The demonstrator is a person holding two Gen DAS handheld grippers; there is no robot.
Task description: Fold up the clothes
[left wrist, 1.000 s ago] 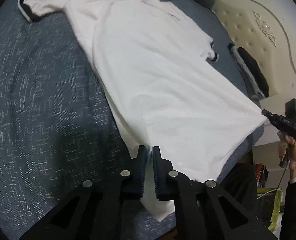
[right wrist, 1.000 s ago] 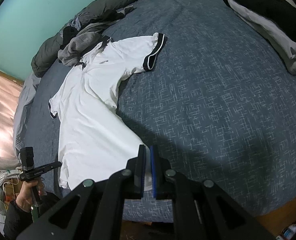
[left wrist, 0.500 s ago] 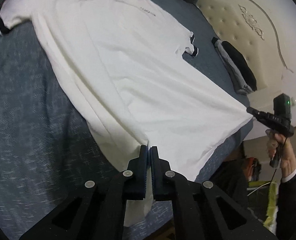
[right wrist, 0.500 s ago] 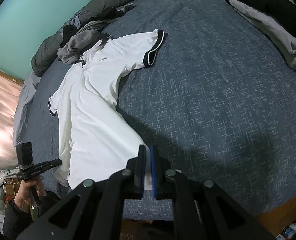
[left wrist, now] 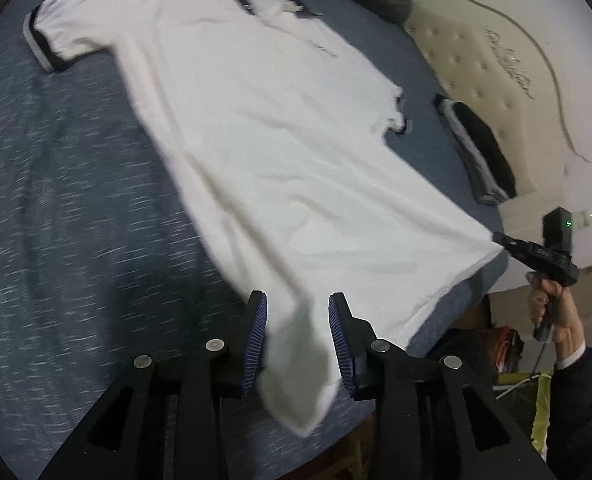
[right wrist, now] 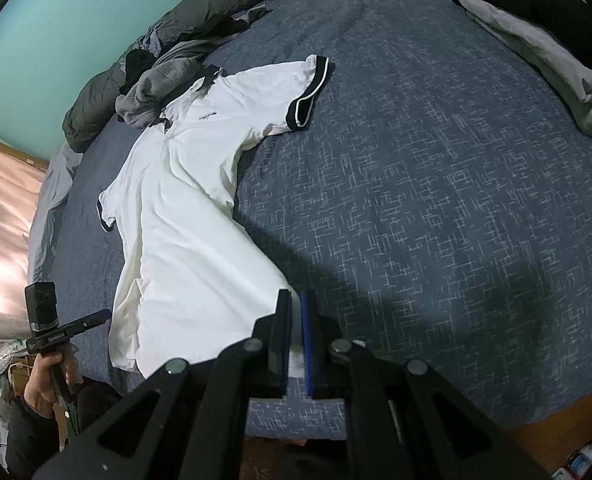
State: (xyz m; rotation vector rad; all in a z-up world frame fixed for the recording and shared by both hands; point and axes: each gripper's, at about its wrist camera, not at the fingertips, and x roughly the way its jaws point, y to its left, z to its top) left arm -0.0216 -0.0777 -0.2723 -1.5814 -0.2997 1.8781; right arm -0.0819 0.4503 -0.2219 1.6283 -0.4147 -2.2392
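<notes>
A white polo shirt (left wrist: 275, 140) with black-trimmed sleeves lies flat, front up, on the blue patterned bedspread (left wrist: 55, 220). My left gripper (left wrist: 298, 308) is at the shirt's near hem corner. Its jaws are opening, and the corner hangs loose between the blue pads without being pressed. My right gripper (right wrist: 296, 300) is shut on the other hem corner of the shirt (right wrist: 183, 216). In the left wrist view that gripper (left wrist: 500, 238) holds the hem taut at the bed's edge. In the right wrist view the left gripper (right wrist: 103, 314) sits beside the hem.
A folded black and grey pile (right wrist: 536, 28) lies near the padded headboard (left wrist: 496, 60). A heap of grey clothes (right wrist: 163, 84) and a dark duvet (right wrist: 223, 0) crowd the shirt's collar. The bed's edge runs just below both grippers.
The left gripper's jaws have parted and let go of the hem corner, which now sags between them. That gripper has pulled back a little. The right gripper has kept still and shut.
</notes>
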